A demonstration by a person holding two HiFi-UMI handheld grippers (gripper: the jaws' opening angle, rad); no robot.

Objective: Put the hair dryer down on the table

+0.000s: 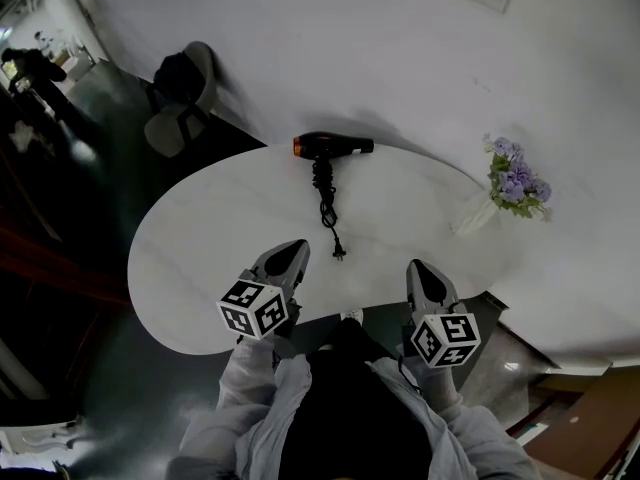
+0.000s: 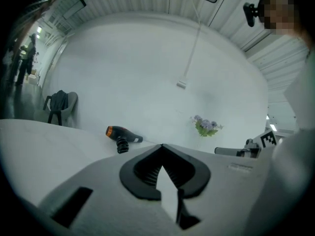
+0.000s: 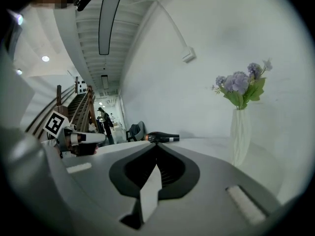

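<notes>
A black hair dryer (image 1: 333, 146) with an orange end lies on the far side of the white table (image 1: 220, 228), its coiled cord (image 1: 327, 203) trailing toward me. It also shows as the hair dryer (image 2: 122, 134) in the left gripper view and the hair dryer (image 3: 162, 137) in the right gripper view. My left gripper (image 1: 291, 252) hovers over the near table edge, shut and empty. My right gripper (image 1: 420, 269) sits beside it, jaws together, holding nothing. Both are well short of the dryer.
A white vase of purple flowers (image 1: 512, 186) stands at the table's right end. A chair with dark clothing (image 1: 180, 93) stands beyond the table's left side. A white wall (image 1: 380, 38) runs behind the table. A person stands far off at the left (image 1: 30, 68).
</notes>
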